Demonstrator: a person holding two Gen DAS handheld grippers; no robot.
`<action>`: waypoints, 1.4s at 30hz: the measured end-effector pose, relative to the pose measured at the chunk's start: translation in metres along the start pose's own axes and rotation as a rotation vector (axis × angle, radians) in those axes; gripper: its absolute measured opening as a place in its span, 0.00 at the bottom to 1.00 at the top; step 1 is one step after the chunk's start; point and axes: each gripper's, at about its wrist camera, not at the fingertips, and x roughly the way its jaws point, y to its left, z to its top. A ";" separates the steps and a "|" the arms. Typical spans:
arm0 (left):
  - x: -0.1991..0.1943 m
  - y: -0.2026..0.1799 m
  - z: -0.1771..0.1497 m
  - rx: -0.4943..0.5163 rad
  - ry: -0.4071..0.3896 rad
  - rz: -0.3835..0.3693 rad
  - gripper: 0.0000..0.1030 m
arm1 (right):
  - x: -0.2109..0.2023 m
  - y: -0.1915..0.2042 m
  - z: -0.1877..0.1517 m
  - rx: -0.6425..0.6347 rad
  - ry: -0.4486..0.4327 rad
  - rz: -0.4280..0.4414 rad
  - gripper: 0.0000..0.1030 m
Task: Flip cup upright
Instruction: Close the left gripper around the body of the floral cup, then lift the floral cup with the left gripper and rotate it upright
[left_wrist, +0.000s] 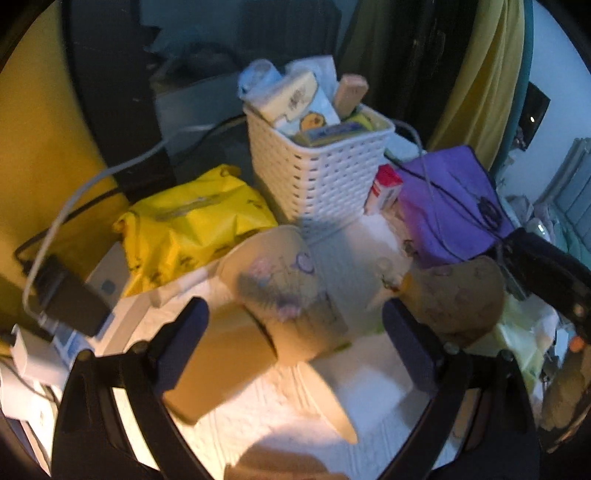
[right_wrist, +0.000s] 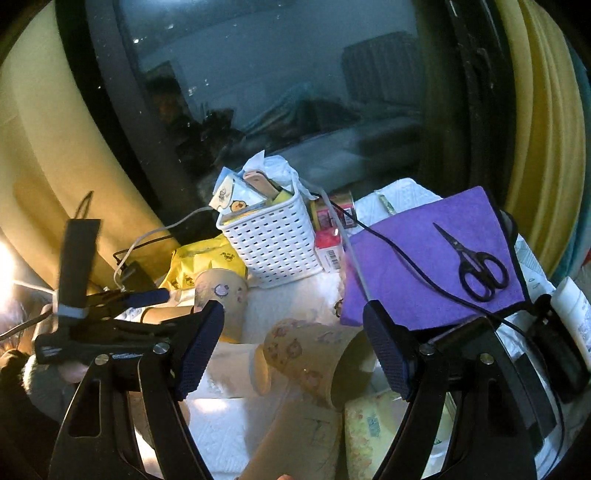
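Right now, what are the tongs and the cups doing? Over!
Left tongs open around the upside-down cup. Right tongs open, cup on its side between them. White basket close behind.

Cups (right_wrist: 314, 358) matt paper w/ print; basket (right_wrist: 273, 243) white woven-look plastic; cloth (right_wrist: 424, 258) purple, fuzzy; scissors (right_wrist: 476, 266) black, glossy handles; tool pads (right_wrist: 201, 350) dotted rubbery; bag (left_wrist: 192, 225) yellow, crinkly, shiny.

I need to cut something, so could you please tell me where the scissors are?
In the right wrist view, the scissors lie on the purple cloth at the right, beyond the right-hand pad.
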 end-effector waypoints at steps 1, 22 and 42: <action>0.007 -0.002 0.002 0.012 0.011 0.011 0.89 | 0.000 -0.001 0.000 0.003 -0.002 -0.001 0.79; 0.046 -0.026 0.024 0.094 0.105 0.070 0.65 | -0.008 -0.013 0.000 0.020 -0.037 0.011 0.79; -0.078 -0.045 -0.017 0.135 -0.092 -0.020 0.65 | -0.069 0.020 -0.012 -0.022 -0.099 -0.022 0.79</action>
